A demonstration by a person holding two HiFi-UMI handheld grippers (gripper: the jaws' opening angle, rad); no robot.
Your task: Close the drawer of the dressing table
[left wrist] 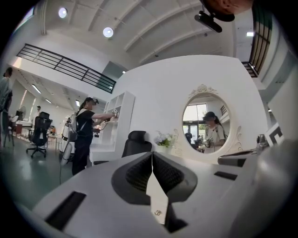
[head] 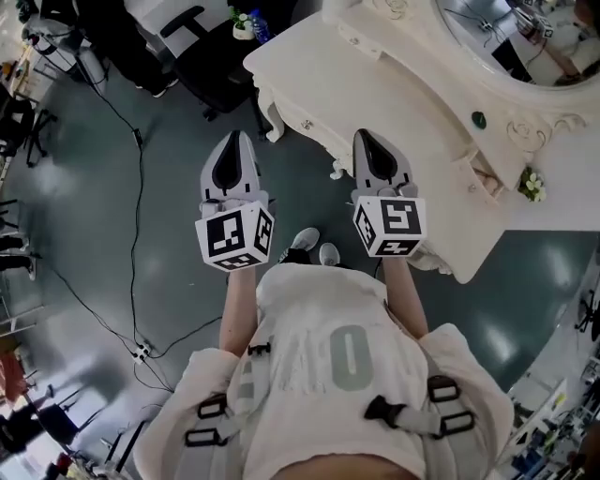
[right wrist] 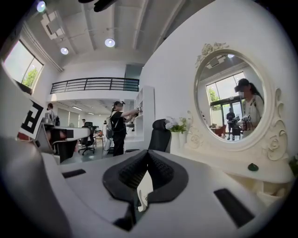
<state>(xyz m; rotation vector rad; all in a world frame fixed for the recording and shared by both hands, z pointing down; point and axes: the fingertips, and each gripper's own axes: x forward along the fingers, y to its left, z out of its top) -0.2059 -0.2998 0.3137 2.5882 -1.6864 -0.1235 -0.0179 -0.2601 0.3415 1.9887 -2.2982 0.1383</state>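
Note:
The cream dressing table (head: 375, 70) with its oval mirror (head: 525, 37) fills the upper right of the head view. A drawer (head: 485, 178) on its right part stands slightly out, showing a brownish gap. A small green knob (head: 479, 119) lies on the tabletop. My left gripper (head: 236, 136) is shut and empty, held over the floor left of the table's front edge. My right gripper (head: 368, 136) is also shut and empty, its tip at the table's front edge. In the right gripper view the mirror (right wrist: 230, 100) and green knob (right wrist: 253, 167) lie ahead to the right.
A black office chair (head: 202, 56) stands left of the table, with a small flower pot (head: 242, 21) on the table's far end. Cables (head: 131, 281) run across the grey floor. A person (left wrist: 85, 135) stands at a white shelf beyond. More flowers (head: 532, 185) sit at the right.

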